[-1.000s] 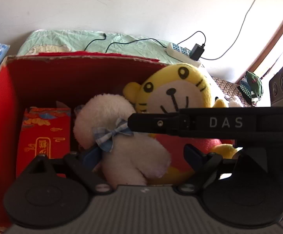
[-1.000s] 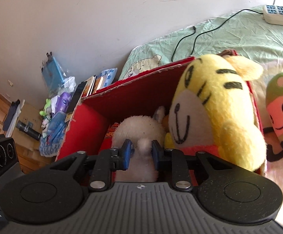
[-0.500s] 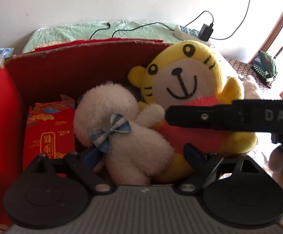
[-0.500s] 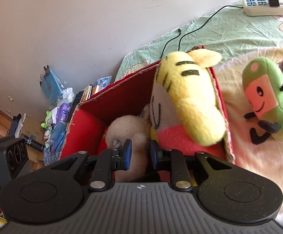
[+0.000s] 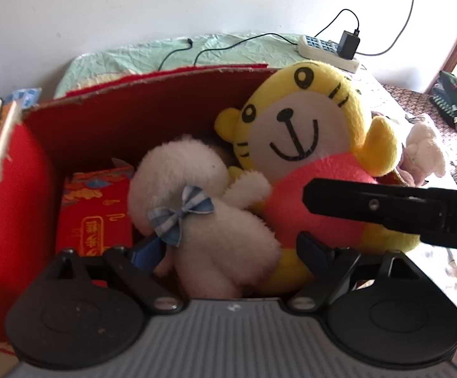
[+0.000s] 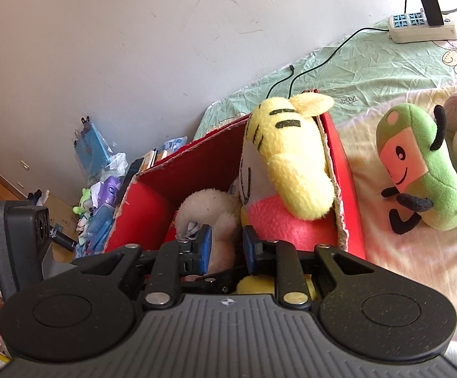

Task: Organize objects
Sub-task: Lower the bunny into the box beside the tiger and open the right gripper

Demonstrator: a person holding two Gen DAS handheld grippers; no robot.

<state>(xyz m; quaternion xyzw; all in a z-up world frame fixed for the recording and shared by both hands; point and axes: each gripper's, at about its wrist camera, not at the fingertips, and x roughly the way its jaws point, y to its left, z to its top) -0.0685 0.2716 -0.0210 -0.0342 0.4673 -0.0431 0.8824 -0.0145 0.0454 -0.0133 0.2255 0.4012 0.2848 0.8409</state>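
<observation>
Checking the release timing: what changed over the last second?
The right gripper backed away from the red box; its jaws widened from pinching the white plush to a looser gap around it, apparently letting go. The white plush and yellow tiger plush stayed in the box. The left gripper stayed open.
</observation>
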